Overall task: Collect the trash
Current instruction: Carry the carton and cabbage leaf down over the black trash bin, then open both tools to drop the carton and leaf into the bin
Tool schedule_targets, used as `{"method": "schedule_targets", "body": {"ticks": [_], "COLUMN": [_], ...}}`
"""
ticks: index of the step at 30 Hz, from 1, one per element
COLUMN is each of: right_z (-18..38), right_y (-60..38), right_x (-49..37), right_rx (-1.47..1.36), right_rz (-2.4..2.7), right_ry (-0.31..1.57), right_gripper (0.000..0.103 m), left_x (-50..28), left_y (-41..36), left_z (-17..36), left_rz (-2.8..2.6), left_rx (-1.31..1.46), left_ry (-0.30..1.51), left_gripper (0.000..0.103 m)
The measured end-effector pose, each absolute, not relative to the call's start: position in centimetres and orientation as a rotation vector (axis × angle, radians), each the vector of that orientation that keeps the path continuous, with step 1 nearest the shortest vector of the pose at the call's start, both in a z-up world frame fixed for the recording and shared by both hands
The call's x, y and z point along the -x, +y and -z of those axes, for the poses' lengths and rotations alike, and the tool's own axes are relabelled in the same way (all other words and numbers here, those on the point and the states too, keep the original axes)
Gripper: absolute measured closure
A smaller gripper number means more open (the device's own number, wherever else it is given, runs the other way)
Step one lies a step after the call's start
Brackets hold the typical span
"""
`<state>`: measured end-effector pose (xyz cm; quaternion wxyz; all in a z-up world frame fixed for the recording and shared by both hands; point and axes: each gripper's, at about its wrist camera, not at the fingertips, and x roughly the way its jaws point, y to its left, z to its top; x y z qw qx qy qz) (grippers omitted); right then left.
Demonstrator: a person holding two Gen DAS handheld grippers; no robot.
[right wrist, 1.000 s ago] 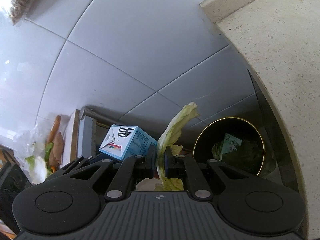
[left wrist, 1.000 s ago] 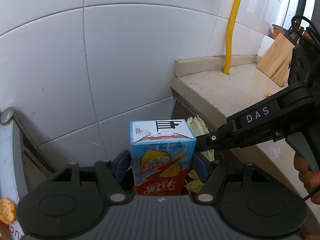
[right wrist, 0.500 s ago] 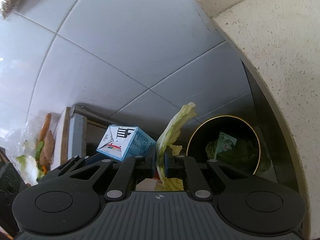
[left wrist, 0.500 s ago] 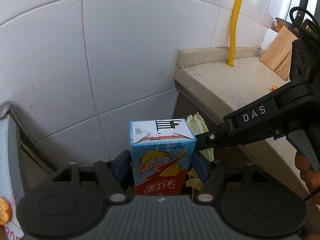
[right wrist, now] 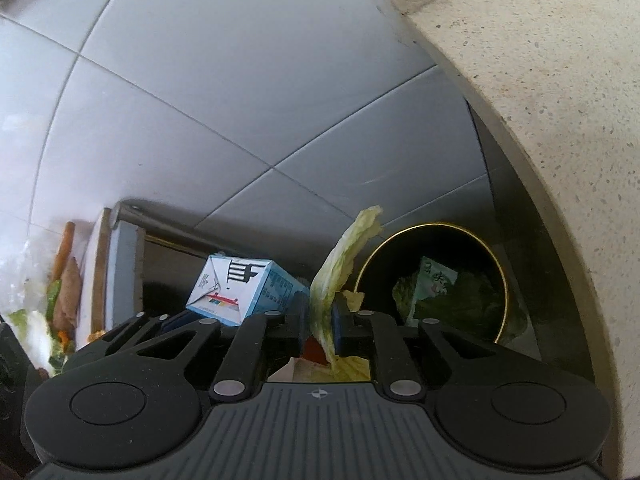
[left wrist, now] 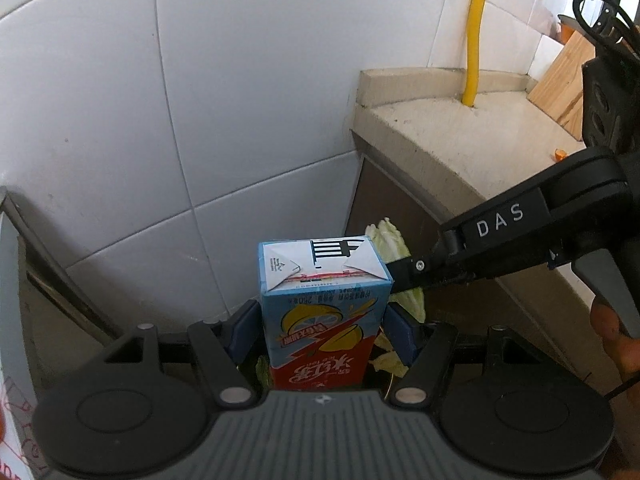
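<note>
My left gripper [left wrist: 323,322] is shut on a blue and red lemon-tea carton [left wrist: 324,276], held upright against the tiled wall. The same carton [right wrist: 244,292] shows left of my right gripper [right wrist: 320,316]. Its jaws are opening, and a pale green lettuce leaf [right wrist: 348,248] still stands between the pads and touches both. Just beyond it on the right is a black bin with a gold rim [right wrist: 440,225], holding leaves and a green packet. In the left wrist view the right gripper [left wrist: 404,276] reaches in from the right with the leaf [left wrist: 386,236] beside the carton.
A speckled stone counter [left wrist: 460,152] runs along the right, above the bin. On it are a yellow pipe [left wrist: 476,32] and a wooden board [left wrist: 560,88]. A person's hand [left wrist: 616,344] grips the right tool. Food scraps [right wrist: 60,304] lie at the far left.
The right gripper's pads have parted slightly around the leaf, which keeps its place. The left gripper has sunk a little with the carton, and the bin looks a bit nearer.
</note>
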<state>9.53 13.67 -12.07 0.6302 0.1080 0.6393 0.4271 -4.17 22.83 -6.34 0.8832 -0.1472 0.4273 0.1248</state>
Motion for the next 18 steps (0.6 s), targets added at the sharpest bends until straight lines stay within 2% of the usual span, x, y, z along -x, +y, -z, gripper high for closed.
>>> {"method": "schedule_targets", "body": {"ticks": [1, 3, 5, 8, 11, 18], "right_z": [12.2, 12.5, 12.7, 13.1, 13.2, 12.4], "right_y": [13.7, 13.7, 13.7, 13.6, 13.2, 12.6], "right_x": [-9.6, -9.8, -10.0, -10.4, -10.6, -10.3], "right_rx": [-0.243, -0.234, -0.227, -0.228, -0.229, -0.226], "right_rz": [-0.974, -0.961, -0.944, -0.924, -0.907, -0.909], "right_ry": [1.463, 1.462, 1.455, 1.457, 1.454, 1.441], "right_gripper": [0.077, 0.061, 0.056, 0.055, 0.048, 0.045], "left_x": [4.1, 4.0, 3.8, 3.7, 3.6, 3.8], "left_y": [22.9, 23.1, 23.3, 23.4, 23.2, 22.8], "left_z": [6.5, 6.8, 7.1, 7.5, 7.7, 7.6], "left_rz": [-0.263, -0.271, -0.271, -0.278, -0.279, -0.282], "left_rx": [0.306, 0.309, 0.322, 0.319, 0.312, 0.274], "left_ry": [0.894, 0.908, 0.922, 0.940, 0.951, 0.944], "left_gripper": [0.041, 0.041, 0.041, 0.041, 0.040, 0.040]}}
